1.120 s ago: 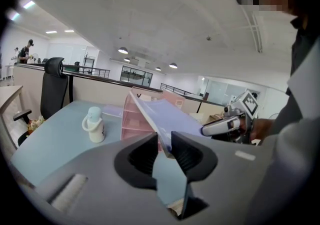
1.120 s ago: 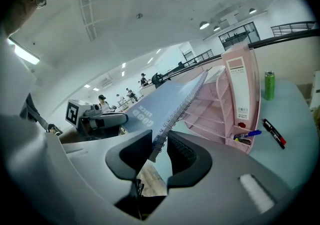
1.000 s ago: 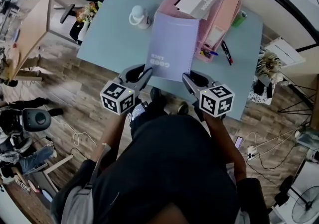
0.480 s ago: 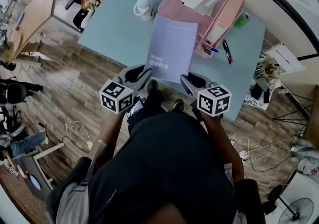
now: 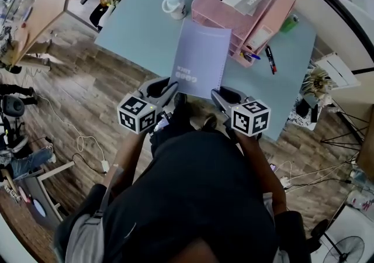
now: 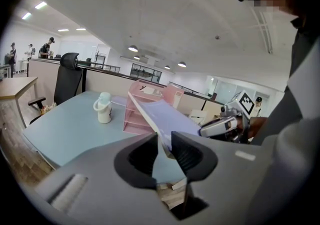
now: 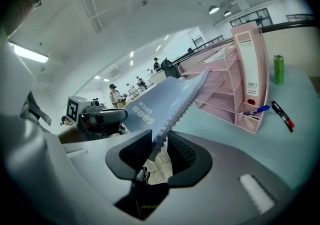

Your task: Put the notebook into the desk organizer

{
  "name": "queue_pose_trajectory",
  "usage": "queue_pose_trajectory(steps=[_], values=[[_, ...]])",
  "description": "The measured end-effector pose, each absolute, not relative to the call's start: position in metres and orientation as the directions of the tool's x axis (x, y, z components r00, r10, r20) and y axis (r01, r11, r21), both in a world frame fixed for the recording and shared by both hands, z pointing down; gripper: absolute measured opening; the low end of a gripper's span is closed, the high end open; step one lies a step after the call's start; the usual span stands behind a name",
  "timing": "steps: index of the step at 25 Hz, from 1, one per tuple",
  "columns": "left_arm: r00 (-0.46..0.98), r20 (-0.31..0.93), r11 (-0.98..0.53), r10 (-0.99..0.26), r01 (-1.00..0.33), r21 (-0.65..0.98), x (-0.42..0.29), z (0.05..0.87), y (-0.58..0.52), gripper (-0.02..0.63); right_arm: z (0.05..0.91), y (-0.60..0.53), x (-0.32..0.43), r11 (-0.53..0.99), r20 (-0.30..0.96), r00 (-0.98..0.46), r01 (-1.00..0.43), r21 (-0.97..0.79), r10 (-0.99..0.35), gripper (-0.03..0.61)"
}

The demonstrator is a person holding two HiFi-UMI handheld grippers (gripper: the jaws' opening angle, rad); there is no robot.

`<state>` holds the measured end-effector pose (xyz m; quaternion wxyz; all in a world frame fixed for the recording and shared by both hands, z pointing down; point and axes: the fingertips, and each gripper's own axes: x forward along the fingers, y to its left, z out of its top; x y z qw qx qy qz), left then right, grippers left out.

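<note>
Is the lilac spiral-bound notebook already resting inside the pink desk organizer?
No, the left gripper and right gripper hold the notebook by its near corners, its length outside the organizer.

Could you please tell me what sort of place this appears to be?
Most likely an open-plan office: a pale blue desk with a pink desk organizer, a black office chair by it, and ceiling lights over low partitions.
</note>
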<state>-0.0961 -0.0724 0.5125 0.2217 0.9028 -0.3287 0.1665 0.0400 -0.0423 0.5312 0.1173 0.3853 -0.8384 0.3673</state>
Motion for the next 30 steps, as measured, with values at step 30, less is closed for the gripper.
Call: queue_pose_trajectory(steps=[30], values=[[0.758, 0.499, -0.729, -0.419, -0.609, 0.312, -0.074, 0.534, -0.127, 0.146, 0.556, -0.078, 0.055, 0.295, 0.505, -0.62, -0.759, -0.581, -0.601, 0.097]])
